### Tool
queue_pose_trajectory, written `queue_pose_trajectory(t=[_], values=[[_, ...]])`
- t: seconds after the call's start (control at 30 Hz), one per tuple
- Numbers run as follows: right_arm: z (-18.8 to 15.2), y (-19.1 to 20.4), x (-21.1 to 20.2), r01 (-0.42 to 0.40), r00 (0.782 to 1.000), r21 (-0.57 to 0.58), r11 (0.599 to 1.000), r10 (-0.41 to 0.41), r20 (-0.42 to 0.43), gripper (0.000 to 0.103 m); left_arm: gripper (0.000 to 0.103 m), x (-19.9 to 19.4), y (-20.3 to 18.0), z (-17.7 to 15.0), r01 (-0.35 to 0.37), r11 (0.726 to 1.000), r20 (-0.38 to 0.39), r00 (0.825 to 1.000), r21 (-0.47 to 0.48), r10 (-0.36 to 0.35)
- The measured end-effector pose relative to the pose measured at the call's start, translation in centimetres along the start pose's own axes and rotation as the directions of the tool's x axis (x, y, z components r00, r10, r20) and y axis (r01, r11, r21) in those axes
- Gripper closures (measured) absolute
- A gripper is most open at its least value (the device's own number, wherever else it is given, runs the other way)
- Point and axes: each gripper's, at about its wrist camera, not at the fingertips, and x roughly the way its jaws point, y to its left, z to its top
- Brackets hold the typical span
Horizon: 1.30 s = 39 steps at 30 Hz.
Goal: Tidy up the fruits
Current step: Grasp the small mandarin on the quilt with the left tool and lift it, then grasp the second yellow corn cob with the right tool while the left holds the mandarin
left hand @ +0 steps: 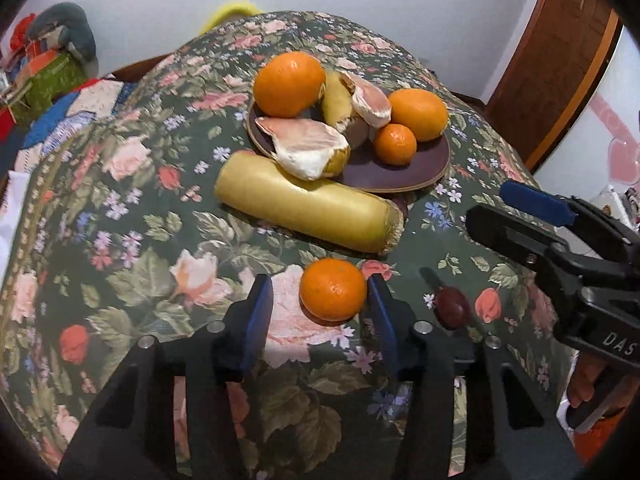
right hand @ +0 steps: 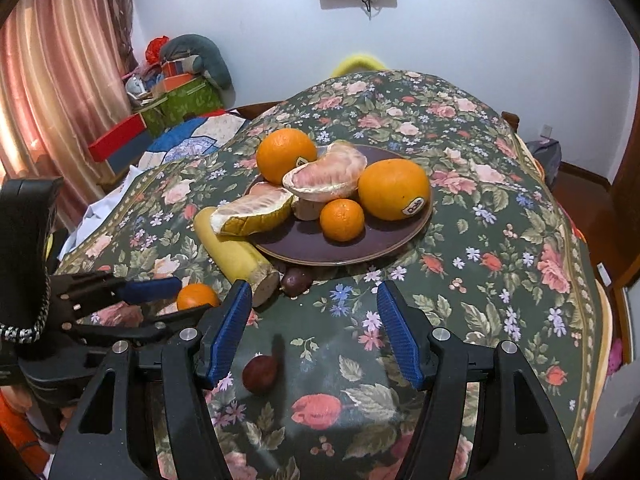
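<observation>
Orange mandarin (left hand: 333,289) sits on the floral table (left hand: 120,208) between the left claw (left hand: 320,308) pads, jaws apart, not clamped. Right claw (right hand: 314,328) also apart, over a dark red fruit (right hand: 260,373); plate (right hand: 376,244) of fruit beyond.

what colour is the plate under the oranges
Dark maroon-brown plate with a lighter rim, clearest in the right wrist view.

A round sticker (right hand: 415,209) reading "Dole" sits on the big orange (right hand: 394,189) at the plate's (right hand: 360,248) 3 o'clock. White letters "DAS" (left hand: 618,345) stand on the right gripper's (left hand: 516,212) black body.
</observation>
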Motion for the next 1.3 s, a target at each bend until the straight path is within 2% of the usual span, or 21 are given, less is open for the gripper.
queue_pose_trajectory(t=[0.1,0.23,0.43,0.5,0.67,0.93,1.07,1.3], values=[[0.0,0.0,0.5,-0.004,1.0,-0.003,1.0,0.004,-0.009,0.042,0.069,0.1,-0.2,0.0,0.031,1.0,0.006,1.0,-0.003,-0.031],[0.0,0.3,1.0,-0.019,1.0,-0.01,1.0,0.018,-0.024,0.042,0.07,0.0,-0.1,0.2,0.028,1.0,0.021,0.999,-0.003,-0.028],[0.8,1.4,2.3,-0.039,0.998,-0.036,0.999,0.037,-0.042,0.042,0.07,-1.5,2.5,0.5,-0.008,0.999,0.076,0.997,-0.052,0.012],[1.1,2.2,2.9,-0.054,0.997,-0.055,0.997,0.051,-0.057,0.047,0.07,-1.9,3.6,0.5,-0.016,0.997,0.088,0.996,-0.07,0.023],[1.6,3.5,4.9,-0.103,0.989,-0.078,0.992,0.093,-0.113,0.067,0.07,-2.1,5.3,0.2,-0.018,0.995,0.091,0.995,-0.094,0.027],[1.9,4.2,5.9,-0.12,0.981,-0.115,0.986,0.1,-0.169,0.066,0.07,-1.7,5.7,-0.3,-0.021,0.995,0.091,0.995,-0.095,0.03],[1.0,5.5,5.5,-0.207,0.96,-0.149,0.967,0.171,-0.221,0.069,0.07,-2.1,5.7,-0.4,-0.018,0.994,0.103,0.994,-0.107,0.029],[1.9,6.2,6.5,-0.183,0.968,-0.144,0.973,0.152,-0.2,0.068,0.07,-3.2,6.2,-0.6,-0.037,0.993,0.115,0.992,-0.112,0.05]])
